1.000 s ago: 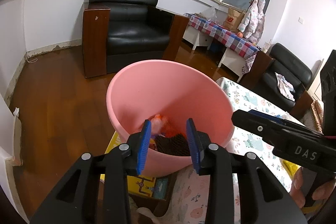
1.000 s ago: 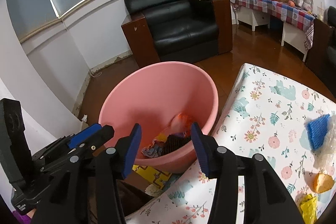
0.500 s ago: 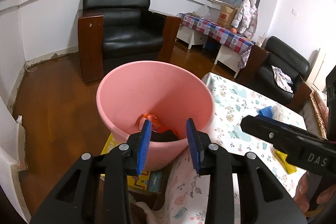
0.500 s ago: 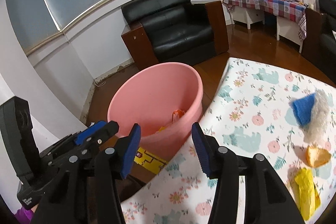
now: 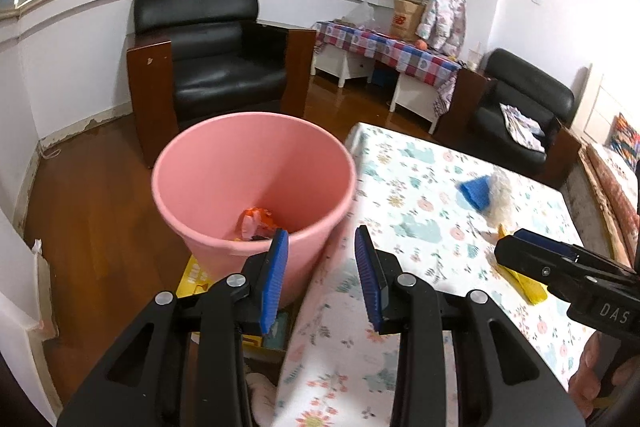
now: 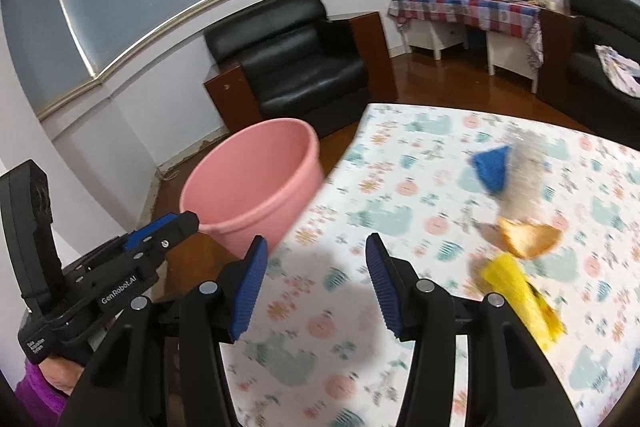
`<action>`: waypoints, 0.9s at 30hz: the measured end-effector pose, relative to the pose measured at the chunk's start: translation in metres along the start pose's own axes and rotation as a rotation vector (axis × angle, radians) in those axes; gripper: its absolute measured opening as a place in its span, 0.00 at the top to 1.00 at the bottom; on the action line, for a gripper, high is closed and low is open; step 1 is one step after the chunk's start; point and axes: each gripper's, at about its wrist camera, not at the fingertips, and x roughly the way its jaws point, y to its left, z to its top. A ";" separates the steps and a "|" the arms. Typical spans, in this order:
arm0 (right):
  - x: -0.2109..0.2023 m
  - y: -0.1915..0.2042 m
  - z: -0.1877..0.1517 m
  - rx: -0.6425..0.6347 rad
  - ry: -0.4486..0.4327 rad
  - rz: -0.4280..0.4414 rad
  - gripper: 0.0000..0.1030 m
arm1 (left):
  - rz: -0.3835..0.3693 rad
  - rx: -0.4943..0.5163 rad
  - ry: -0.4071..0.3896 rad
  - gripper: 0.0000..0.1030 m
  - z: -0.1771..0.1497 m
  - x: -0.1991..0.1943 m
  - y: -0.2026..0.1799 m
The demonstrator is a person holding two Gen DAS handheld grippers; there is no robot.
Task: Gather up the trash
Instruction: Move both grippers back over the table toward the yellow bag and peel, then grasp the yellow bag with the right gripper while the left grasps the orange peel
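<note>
A pink bucket (image 5: 256,163) (image 6: 256,179) stands on the floor at the table's left edge, with orange and dark scraps at its bottom. My left gripper (image 5: 320,267) hangs open and empty over the bucket's near rim and the table corner. My right gripper (image 6: 316,275) is open and empty above the floral tablecloth (image 6: 420,219). To its right lie a blue scrap (image 6: 492,167) against a whitish fluffy wad (image 6: 524,183), an orange peel (image 6: 524,239) and a yellow wrapper (image 6: 516,295). The left wrist view also shows the blue scrap (image 5: 476,189) and part of the right gripper's body.
A black armchair (image 5: 216,59) stands behind the bucket on the wooden floor. A second black chair (image 5: 520,115) and a bench with a checked cloth (image 5: 384,47) sit farther back. A yellow box (image 5: 196,275) lies under the bucket's near side.
Both grippers have drawn back and to the right from above the bucket. The bucket has slid left in both views and the table's trash has come into sight.
</note>
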 end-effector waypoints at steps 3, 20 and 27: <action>-0.015 -0.014 -0.011 0.010 -0.008 -0.040 0.51 | -0.023 0.029 0.010 0.66 -0.005 0.000 -0.015; -0.064 -0.115 -0.053 0.148 -0.012 -0.221 0.48 | -0.201 0.142 0.065 0.66 -0.026 0.013 -0.083; -0.042 -0.121 -0.049 0.086 0.046 -0.232 0.47 | -0.216 0.189 0.090 0.66 -0.029 0.022 -0.099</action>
